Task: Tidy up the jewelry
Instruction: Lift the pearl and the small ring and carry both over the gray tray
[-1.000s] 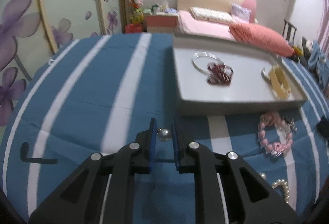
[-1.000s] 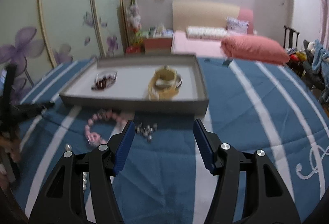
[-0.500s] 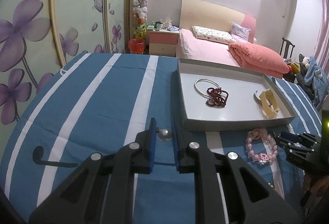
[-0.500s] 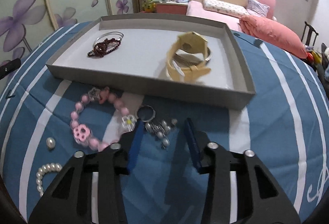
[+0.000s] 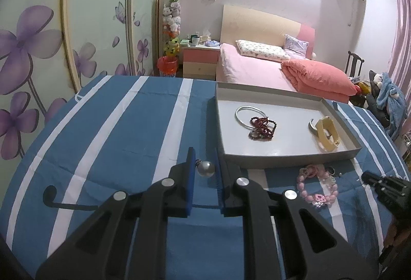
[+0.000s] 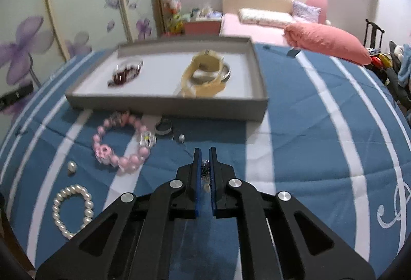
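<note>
My left gripper (image 5: 204, 161) is shut on a silver pearl earring (image 5: 206, 169), held above the blue striped cloth, left of the grey tray (image 5: 282, 155). The tray holds a silver bangle (image 5: 248, 113), a dark red bead bracelet (image 5: 262, 127) and a yellow watch (image 5: 326, 136). My right gripper (image 6: 205, 160) is shut on a small silver bead chain (image 6: 204, 172) in front of the tray (image 6: 167, 104). A ring (image 6: 163, 127) and a loose bead (image 6: 181, 138) on that chain trail on the cloth.
A pink bead bracelet (image 6: 120, 143), a loose pearl (image 6: 72, 166) and a white pearl bracelet (image 6: 72, 210) lie on the cloth left of my right gripper. The right gripper shows at the right edge of the left wrist view (image 5: 385, 184). A bed and wardrobe stand behind.
My right gripper moved down to the bead chain and closed on it, then pulled back a little. My left gripper kept the pearl earring and stayed nearly still.
</note>
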A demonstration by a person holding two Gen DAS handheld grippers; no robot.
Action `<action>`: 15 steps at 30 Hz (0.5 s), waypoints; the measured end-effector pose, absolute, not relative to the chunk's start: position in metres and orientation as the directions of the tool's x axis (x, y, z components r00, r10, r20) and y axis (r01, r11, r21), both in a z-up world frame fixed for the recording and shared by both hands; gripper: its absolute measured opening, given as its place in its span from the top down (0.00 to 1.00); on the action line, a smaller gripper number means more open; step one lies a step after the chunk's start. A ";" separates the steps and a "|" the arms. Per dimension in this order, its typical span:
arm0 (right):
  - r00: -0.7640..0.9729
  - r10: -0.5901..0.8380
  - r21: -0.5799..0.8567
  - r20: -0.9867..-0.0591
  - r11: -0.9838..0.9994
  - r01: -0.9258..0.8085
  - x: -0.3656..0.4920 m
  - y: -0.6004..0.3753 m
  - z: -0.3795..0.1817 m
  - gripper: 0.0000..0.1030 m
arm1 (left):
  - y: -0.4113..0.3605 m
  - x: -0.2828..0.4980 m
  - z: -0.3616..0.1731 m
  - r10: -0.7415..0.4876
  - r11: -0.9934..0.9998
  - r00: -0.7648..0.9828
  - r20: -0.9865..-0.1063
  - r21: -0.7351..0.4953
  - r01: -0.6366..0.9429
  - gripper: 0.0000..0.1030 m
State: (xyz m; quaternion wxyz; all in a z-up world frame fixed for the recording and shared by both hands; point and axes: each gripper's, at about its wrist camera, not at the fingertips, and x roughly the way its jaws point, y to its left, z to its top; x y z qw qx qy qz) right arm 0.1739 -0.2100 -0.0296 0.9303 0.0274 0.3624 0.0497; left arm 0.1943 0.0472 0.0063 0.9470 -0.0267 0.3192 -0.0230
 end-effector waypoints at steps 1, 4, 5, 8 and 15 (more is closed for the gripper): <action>0.751 0.113 0.090 -0.651 0.993 -0.072 0.171 -0.211 -0.024 0.94 | 0.046 0.193 0.008 -0.061 0.998 0.798 -0.599 -0.064 0.028 0.85; 0.799 0.123 0.099 -0.588 0.992 -0.079 0.164 -0.211 -0.007 0.94 | 0.044 0.189 0.013 -0.064 0.997 0.808 -0.585 -0.064 0.033 0.85; 0.813 0.122 0.097 -0.569 0.992 -0.082 0.162 -0.210 -0.002 0.94 | 0.043 0.188 0.014 -0.066 0.997 0.811 -0.582 -0.064 0.035 0.85; 0.855 0.123 0.090 -0.503 0.992 -0.089 0.157 -0.207 0.011 0.94 | 0.040 0.182 0.020 -0.067 0.997 0.825 -0.561 -0.064 0.038 0.85; 0.918 0.111 0.074 -0.380 0.993 -0.089 0.143 -0.202 0.033 0.94 | 0.033 0.172 0.030 -0.065 0.998 0.855 -0.515 -0.055 0.043 0.85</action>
